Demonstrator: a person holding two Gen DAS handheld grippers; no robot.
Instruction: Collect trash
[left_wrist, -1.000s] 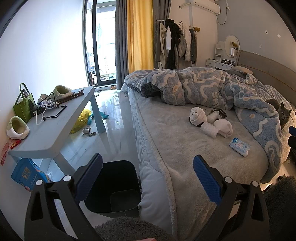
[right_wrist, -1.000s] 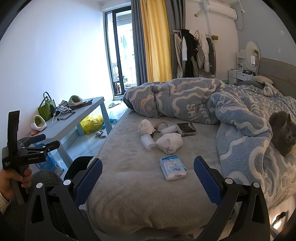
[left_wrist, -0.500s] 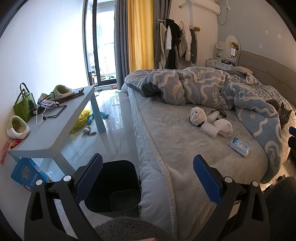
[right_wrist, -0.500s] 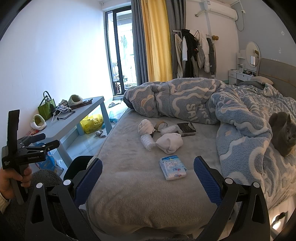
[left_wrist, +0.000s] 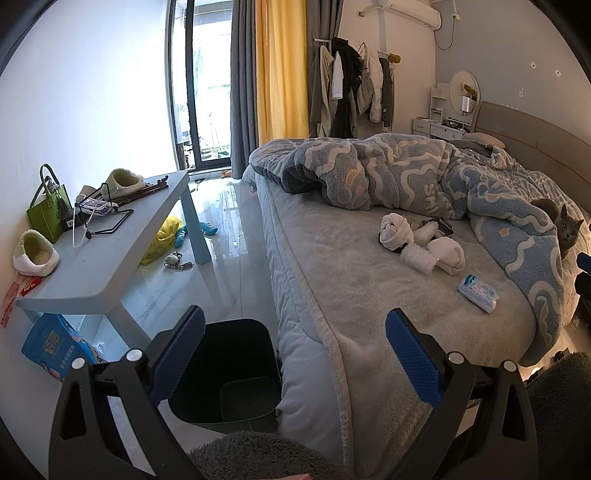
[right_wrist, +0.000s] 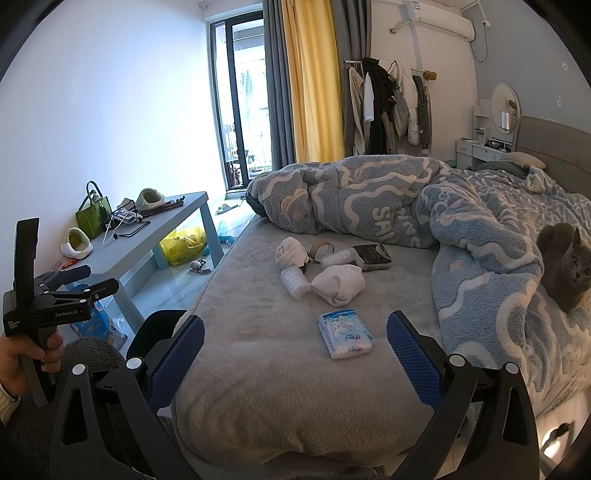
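Observation:
A heap of trash lies mid-bed: a white tissue wad (right_wrist: 338, 284), a bubble-wrap roll (right_wrist: 294, 283), a rolled white cloth (right_wrist: 291, 252), a cardboard tube (right_wrist: 320, 250) and a dark wrapper (right_wrist: 371, 254). A blue-white tissue pack (right_wrist: 345, 334) lies nearer. The same heap (left_wrist: 421, 242) and tissue pack (left_wrist: 479, 293) show in the left wrist view. A black trash bin (left_wrist: 225, 373) stands on the floor by the bed. My left gripper (left_wrist: 295, 356) is open above the bin and bed edge. My right gripper (right_wrist: 295, 356) is open, empty, short of the pack.
A grey cat (right_wrist: 565, 269) sits on the blue patterned duvet (right_wrist: 406, 206) at the right. A low grey table (left_wrist: 103, 243) with a green bag (left_wrist: 46, 210) and slippers stands at the left. A hand (right_wrist: 22, 360) holds the left gripper's handle. A yellow bag (left_wrist: 162, 238) lies on the floor.

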